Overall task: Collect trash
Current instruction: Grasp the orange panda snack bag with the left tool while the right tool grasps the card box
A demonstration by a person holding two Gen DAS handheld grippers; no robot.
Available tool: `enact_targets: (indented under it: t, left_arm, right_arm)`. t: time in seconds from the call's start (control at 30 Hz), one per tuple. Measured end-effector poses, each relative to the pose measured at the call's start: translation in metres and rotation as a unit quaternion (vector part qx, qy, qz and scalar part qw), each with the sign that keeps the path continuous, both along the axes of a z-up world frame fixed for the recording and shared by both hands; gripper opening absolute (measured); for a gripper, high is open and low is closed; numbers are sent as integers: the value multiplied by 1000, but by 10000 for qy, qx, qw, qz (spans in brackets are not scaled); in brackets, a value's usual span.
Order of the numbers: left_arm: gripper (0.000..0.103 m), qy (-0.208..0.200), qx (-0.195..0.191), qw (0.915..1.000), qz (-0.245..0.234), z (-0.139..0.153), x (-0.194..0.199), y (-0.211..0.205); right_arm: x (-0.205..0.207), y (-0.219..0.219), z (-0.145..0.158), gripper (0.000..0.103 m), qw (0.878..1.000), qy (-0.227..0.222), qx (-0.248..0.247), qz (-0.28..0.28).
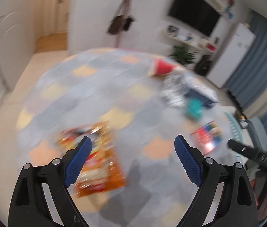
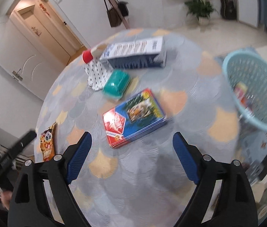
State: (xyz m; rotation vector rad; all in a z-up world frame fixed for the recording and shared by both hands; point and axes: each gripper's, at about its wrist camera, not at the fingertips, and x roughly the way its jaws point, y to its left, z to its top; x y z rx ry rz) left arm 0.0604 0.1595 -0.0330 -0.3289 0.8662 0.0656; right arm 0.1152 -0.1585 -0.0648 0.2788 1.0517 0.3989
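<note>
An orange snack wrapper (image 1: 99, 158) lies flat on the round table (image 1: 88, 94), just ahead of my left gripper (image 1: 133, 143), which is open and empty; the view is blurred. The wrapper also shows at the table's left edge in the right wrist view (image 2: 48, 141). My right gripper (image 2: 132, 138) is open and empty above the table, just short of a blue and red box (image 2: 135, 117). A light blue mesh basket (image 2: 254, 89) stands to the right beyond the table edge, with a wrapper (image 2: 244, 96) inside.
A teal container (image 2: 116, 84), a dotted bottle with a red cap (image 2: 92, 68) and a large blue and white carton (image 2: 135, 54) lie on the far half of the table. The other gripper (image 1: 256, 155) shows at the right. A coat stand (image 2: 114, 9) stands behind.
</note>
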Motion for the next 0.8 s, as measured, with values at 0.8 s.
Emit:
enact_targets:
  t: [0.8]
  left_arm:
    - [91, 585, 736, 9955, 73, -48, -2, 0]
  right_arm:
    - [49, 74, -25, 97, 9881, 13, -1158, -1008]
